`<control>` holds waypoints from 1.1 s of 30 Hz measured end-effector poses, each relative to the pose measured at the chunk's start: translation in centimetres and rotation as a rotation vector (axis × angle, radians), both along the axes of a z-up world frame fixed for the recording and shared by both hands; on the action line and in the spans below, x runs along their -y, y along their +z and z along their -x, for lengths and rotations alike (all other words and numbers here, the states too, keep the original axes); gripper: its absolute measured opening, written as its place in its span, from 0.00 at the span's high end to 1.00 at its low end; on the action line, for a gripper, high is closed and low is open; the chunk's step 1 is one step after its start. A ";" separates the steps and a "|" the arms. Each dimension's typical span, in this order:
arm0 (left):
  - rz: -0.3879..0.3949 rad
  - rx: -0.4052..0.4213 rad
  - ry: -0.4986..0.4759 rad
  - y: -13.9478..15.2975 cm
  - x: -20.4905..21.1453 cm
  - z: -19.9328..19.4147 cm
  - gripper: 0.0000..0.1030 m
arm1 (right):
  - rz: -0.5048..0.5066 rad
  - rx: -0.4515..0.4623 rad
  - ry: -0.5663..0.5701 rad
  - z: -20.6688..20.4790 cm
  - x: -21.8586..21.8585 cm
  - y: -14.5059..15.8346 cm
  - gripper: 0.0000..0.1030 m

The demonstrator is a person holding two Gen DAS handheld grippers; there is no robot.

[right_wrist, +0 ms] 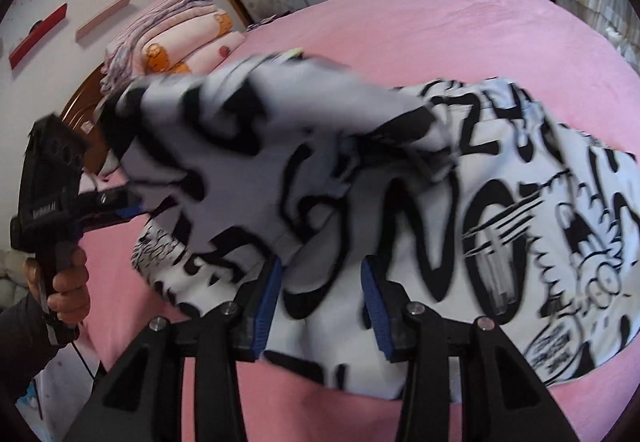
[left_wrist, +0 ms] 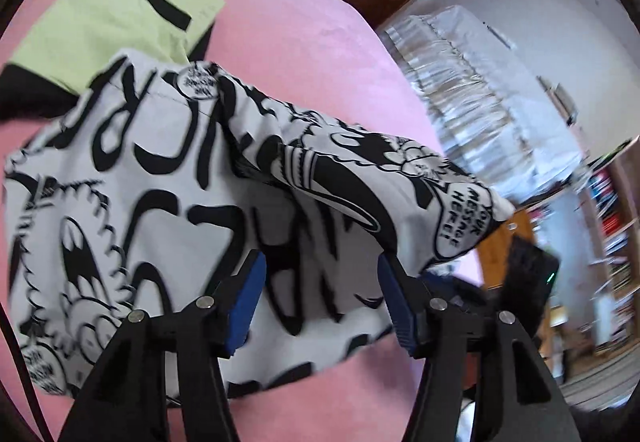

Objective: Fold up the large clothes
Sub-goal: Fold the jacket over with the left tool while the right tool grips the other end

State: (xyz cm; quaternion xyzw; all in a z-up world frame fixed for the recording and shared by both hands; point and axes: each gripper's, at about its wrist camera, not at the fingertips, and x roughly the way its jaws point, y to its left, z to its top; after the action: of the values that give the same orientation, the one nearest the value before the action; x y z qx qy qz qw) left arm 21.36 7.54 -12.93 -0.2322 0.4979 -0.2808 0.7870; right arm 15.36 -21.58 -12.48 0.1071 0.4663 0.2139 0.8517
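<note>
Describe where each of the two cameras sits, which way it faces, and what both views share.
Left wrist: rides the left hand-held gripper, facing down onto the printed garment; only its fingers show.
Right wrist: rides the right hand-held gripper, facing the same garment; the person's left hand shows.
Shared: printed garment, pink bed.

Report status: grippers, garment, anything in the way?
Left gripper open, right gripper open, nothing pinched. Printed black-and-white garment lies part-folded on pink bed. Yellow-green garment lies beyond it, its edge under the printed one.
</note>
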 end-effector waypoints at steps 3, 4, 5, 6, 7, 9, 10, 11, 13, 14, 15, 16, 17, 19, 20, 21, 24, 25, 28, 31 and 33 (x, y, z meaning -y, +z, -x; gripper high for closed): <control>0.072 -0.037 0.004 0.4 -0.5 -0.4 0.40 | -0.027 -0.014 0.032 0.1 -2.1 0.2 0.60; 0.114 -0.046 0.007 0.5 -0.8 -0.6 0.35 | -0.046 -0.022 0.039 0.1 -2.5 0.3 0.60; 0.146 -0.050 0.012 0.7 -1.1 -0.6 0.29 | -0.066 -0.029 0.045 0.4 -2.7 0.5 0.59; 0.175 -0.050 0.017 0.8 -1.3 -0.8 0.28 | -0.080 -0.035 0.049 0.4 -2.7 0.7 0.56; 0.195 -0.045 0.018 1.1 -1.6 -0.8 0.27 | -0.088 -0.038 0.050 0.6 -2.6 0.8 0.52; 0.210 -0.038 0.015 1.7 -1.8 -0.8 0.25 | -0.086 -0.041 0.042 0.7 -2.8 1.1 0.47; 0.220 -0.037 0.010 1.9 -1.7 -0.8 0.23 | -0.086 -0.040 0.045 0.8 -2.9 1.1 0.47; 0.225 -0.044 0.005 1.8 -1.6 -1.0 0.21 | -0.082 -0.041 0.050 0.7 -3.1 1.2 0.47; 0.226 -0.068 -0.015 1.4 -1.1 -1.8 0.21 | -0.071 -0.041 0.060 0.6 -3.4 1.1 0.47; 0.226 -0.081 -0.023 1.1 -0.8 -2.2 0.21 | -0.059 -0.037 0.067 0.6 -3.7 0.9 0.47; 0.224 -0.098 -0.030 0.8 -0.4 -2.6 0.20 | -0.049 -0.036 0.072 0.5 -3.7 0.7 0.47; 0.221 -0.114 -0.035 0.3 -0.1 -3.2 0.20 | -0.042 -0.035 0.079 0.4 -4.0 0.5 0.47; 0.220 -0.132 -0.040 -0.2 0.3 -3.7 0.19 | -0.040 -0.034 0.088 0.3 -4.6 0.3 0.47; 0.227 -0.189 -0.051 -1.7 1.2 -5.2 0.17 | -0.034 -0.035 0.102 0.2 -5.3 -0.1 0.47; 0.234 -0.209 -0.055 -2.3 1.5 -5.7 0.17 | -0.032 -0.036 0.112 0.2 -5.6 -0.4 0.47; 0.243 -0.226 -0.059 -2.8 1.8 -6.2 0.17 | -0.027 -0.037 0.122 0.3 -5.8 -0.7 0.47; 0.269 -0.262 -0.087 -4.0 3.0 -7.2 0.17 | -0.011 -0.038 0.150 0.3 -6.8 -1.3 0.47; 0.264 -0.251 -0.090 -3.9 3.4 -7.2 0.21 | -0.009 -0.038 0.160 0.3 -7.0 -1.4 0.47; 0.209 -0.155 -0.127 -2.5 4.9 -6.7 0.81 | 0.007 -0.030 0.184 0.2 -7.8 -1.8 0.47; 0.081 -0.031 -0.145 0.1 6.3 -5.2 0.92 | 0.022 -0.016 0.196 0.0 -8.4 -1.9 0.47; 0.052 0.030 -0.175 1.6 6.8 -4.1 0.93 | 0.026 -0.002 0.196 0.1 -8.6 -1.7 0.47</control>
State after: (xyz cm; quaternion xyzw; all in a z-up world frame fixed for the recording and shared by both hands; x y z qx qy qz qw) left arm 25.41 0.74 -11.33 -0.2040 0.4968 -0.3648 0.7606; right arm 15.29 -13.01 -14.15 0.0504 0.4781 0.2902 0.8274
